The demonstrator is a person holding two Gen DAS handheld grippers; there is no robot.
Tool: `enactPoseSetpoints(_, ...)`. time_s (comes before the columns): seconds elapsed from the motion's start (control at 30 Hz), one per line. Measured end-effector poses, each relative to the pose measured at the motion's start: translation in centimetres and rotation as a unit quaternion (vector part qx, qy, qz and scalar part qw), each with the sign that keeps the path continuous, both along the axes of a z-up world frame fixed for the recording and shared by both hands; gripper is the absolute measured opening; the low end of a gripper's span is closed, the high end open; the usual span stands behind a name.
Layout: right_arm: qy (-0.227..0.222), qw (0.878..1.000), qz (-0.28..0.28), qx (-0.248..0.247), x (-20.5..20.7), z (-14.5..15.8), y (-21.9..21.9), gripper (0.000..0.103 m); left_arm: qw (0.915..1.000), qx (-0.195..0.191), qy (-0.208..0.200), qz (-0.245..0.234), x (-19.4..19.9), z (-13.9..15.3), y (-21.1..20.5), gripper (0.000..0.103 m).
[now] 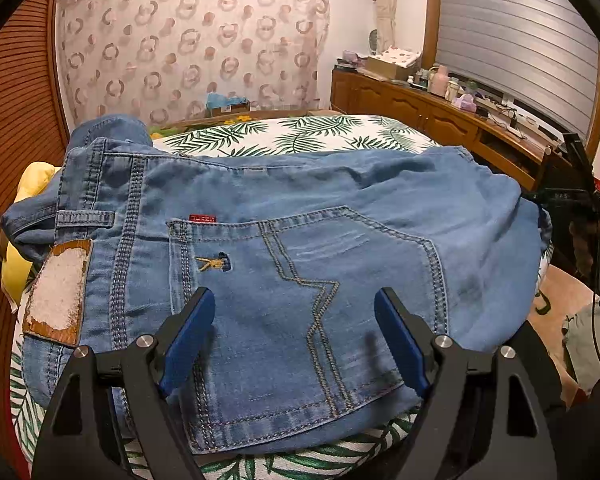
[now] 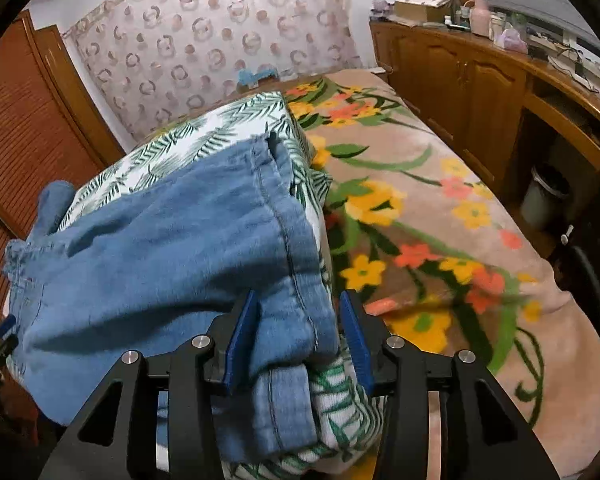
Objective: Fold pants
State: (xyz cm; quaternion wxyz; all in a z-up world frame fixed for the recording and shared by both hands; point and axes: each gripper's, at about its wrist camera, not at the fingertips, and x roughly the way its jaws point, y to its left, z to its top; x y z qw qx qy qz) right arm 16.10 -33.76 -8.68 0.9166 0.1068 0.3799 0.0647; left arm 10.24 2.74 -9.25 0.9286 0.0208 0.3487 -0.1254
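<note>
Blue jeans (image 1: 300, 208) lie folded on a palm-leaf patterned cushion (image 1: 300, 136), back pocket (image 1: 332, 280) and leather waist patch (image 1: 58, 292) facing up. My left gripper (image 1: 295, 294) hovers open over the pocket, its blue pads (image 1: 192, 332) wide apart with nothing between them. In the right wrist view the folded side edge of the jeans (image 2: 180, 248) hangs over the cushion's edge (image 2: 300, 136). My right gripper (image 2: 299, 298) straddles that denim edge. Its jaws are partly apart, and the right pad (image 2: 356, 344) stands clear of the cloth.
A floral blanket (image 2: 440, 220) covers the bed to the right of the cushion. A wooden cabinet (image 2: 480, 80) with bottles and boxes runs along the right wall. A slatted wooden door (image 1: 16, 112) is on the left. Something yellow (image 1: 36, 184) lies under the waistband. A hand (image 1: 584, 248) shows at the right.
</note>
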Motion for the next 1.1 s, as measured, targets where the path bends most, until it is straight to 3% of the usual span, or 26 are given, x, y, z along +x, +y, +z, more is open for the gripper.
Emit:
enactPoseSetpoints(0.13, 0.003, 1.000, 0.017, 0.002, 1.2, -0.7, -0.2, 0.045, 1.0000, 0.002, 0.001, -0.001, 0.1, 0.0, 0.0, 0.082)
enactPoseSetpoints(0.17, 0.000, 1.000, 0.017, 0.000, 0.6, -0.8, -0.8, 0.041, 1.0000, 0.002, 0.001, -0.002, 0.1, 0.0, 0.0, 0.082)
enactPoseSetpoints(0.2, -0.005, 1.000, 0.022, 0.005, 0.7, -0.9, -1.0, 0.022, 1.0000, 0.002, 0.001, -0.001, 0.1, 0.0, 0.0, 0.082)
enactPoseSetpoints(0.3, -0.023, 0.999, 0.039, 0.017, 0.1, -0.8, -1.1, 0.006, 1.0000, 0.002, 0.004, 0.000, 0.1, -0.1, 0.0, 0.082)
enactPoseSetpoints(0.57, -0.126, 0.990, 0.055, -0.014, -3.9, 4.0, 0.6, 0.005, 1.0000, 0.000, 0.003, 0.000, 0.0, -0.4, -0.1, 0.082)
enactPoseSetpoints(0.73, -0.165, 0.979, 0.118, -0.035, -5.1, 7.5, 5.0, 0.004, 0.9999, -0.010, -0.009, 0.001, -0.6, 0.5, 0.3, 0.082)
enactPoseSetpoints(1.0, -0.203, 0.941, 0.260, -0.078, -5.7, 11.8, 17.2, 0.004, 0.9991, -0.014, -0.039, 0.003, -2.4, 3.2, 1.7, 0.082)
enactPoseSetpoints(1.1, -0.207, 0.927, 0.306, -0.072, -5.7, 13.3, 21.5, 0.004, 0.9984, -0.021, -0.052, 0.007, -3.3, 4.4, 2.7, 0.082)
